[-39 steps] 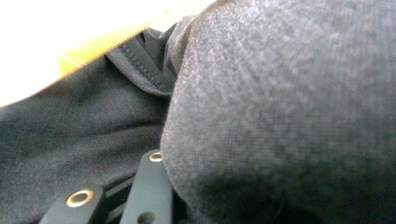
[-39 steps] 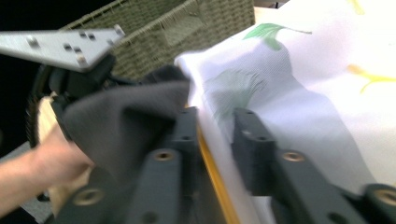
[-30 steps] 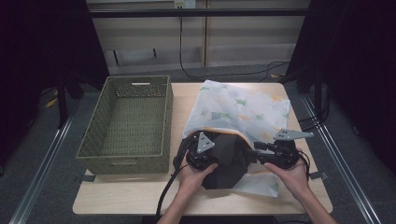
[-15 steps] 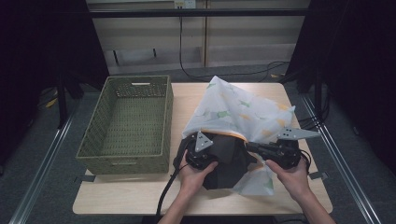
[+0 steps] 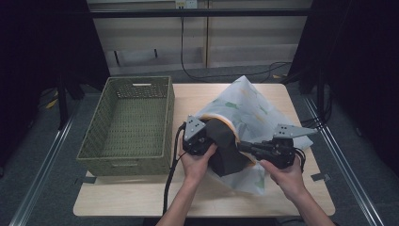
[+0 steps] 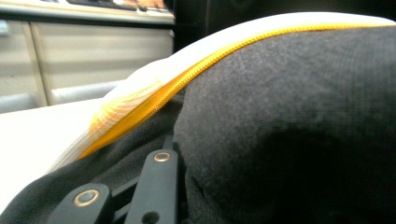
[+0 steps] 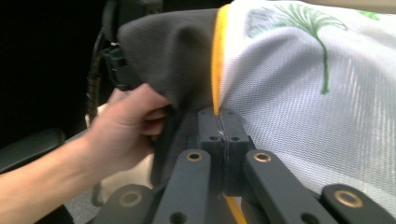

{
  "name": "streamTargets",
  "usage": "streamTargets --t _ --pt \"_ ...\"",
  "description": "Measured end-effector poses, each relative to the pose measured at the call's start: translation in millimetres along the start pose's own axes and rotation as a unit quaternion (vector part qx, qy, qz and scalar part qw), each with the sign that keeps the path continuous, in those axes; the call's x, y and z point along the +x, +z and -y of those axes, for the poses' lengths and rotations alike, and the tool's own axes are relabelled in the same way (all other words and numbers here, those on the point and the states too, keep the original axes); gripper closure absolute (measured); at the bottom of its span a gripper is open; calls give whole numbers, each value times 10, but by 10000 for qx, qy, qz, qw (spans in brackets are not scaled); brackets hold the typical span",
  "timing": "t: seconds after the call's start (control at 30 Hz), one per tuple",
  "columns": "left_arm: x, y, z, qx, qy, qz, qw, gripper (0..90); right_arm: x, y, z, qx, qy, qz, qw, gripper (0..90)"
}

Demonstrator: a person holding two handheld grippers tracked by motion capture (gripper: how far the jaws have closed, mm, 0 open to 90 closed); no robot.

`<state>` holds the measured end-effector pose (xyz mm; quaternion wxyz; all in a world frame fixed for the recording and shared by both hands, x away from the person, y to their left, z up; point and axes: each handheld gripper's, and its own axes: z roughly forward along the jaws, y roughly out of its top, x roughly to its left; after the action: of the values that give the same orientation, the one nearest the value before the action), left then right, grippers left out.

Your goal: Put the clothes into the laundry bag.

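Right gripper view: right gripper (image 7: pixel 219 122) pinched tight on the yellow zip edge (image 7: pixel 216 60) of 1 white mesh bag (image 7: pixel 299 93), near-right on table (image 5: pixel 197 96). Left gripper (image 5: pixel 203 141) grips 1 dark cloth (image 5: pixel 226 150) poking from bag, jaws part-closed w/ cloth between. 1 green basket (image 5: pixel 127 122) sits left.

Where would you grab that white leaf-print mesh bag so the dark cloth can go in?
Probably on the yellow zipper edge of the mesh bag, coming from the open mouth on the person's side. It is a firm, thin rim that tongs can pinch; the right tongs are shut on it beside the dark cloth.
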<state>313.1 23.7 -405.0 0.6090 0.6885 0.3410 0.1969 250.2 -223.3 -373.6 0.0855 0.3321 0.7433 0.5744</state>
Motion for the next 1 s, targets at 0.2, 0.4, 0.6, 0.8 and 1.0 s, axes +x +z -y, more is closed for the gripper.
streamTargets --t 0.2,0.4,0.6,0.8,1.0 --pt "-17 3 -93 -168 250 -303 9991 707 119 -71 -89 -263 107 -464 9985 900" --pt "74 297 228 802 339 -122 9961 700 132 -82 -80 -272 160 -564 9979 899" --pt "31 467 562 1152 573 157 9916 682 -52 16 86 100 517 -544 9971 898" --pt "2 511 742 1321 554 484 9885 647 -190 -6 221 406 638 -218 9969 781" --pt "-152 502 822 1437 754 508 9854 647 -222 -70 125 395 293 542 9973 573"
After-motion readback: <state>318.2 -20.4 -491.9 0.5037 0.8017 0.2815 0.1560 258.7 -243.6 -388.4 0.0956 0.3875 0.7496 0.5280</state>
